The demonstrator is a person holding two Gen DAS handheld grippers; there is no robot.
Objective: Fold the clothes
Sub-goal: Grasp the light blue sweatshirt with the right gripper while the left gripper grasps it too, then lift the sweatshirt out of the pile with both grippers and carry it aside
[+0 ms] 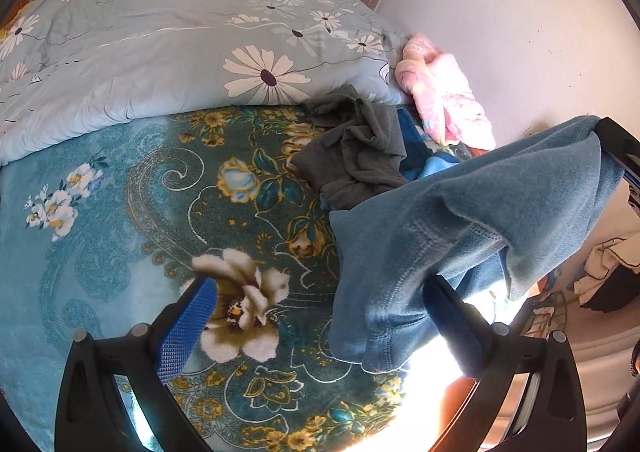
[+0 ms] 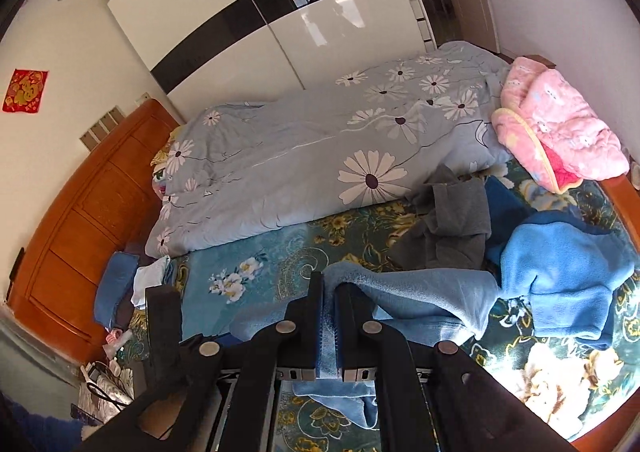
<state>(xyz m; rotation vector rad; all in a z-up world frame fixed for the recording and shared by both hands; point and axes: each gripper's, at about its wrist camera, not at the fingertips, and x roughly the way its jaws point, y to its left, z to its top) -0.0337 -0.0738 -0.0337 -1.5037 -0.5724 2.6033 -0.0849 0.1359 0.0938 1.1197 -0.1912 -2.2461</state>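
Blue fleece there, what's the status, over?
Right tongs shut on blue fleece, lifted off floral blanket. Left tongs open, fleece draped over one finger. Grey garment heaped behind.

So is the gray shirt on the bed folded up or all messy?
Messy. The gray shirt lies crumpled in a wrinkly heap on the flowered blanket, beside the daisy quilt, with no neat edges.

Your left black plastic two-finger gripper [image 1: 316, 316] carries ribbed blue pads [image 1: 186, 332] and round silver pivot pins. Your right black plastic two-finger gripper [image 2: 329, 316] appears identical, pads mostly hidden.
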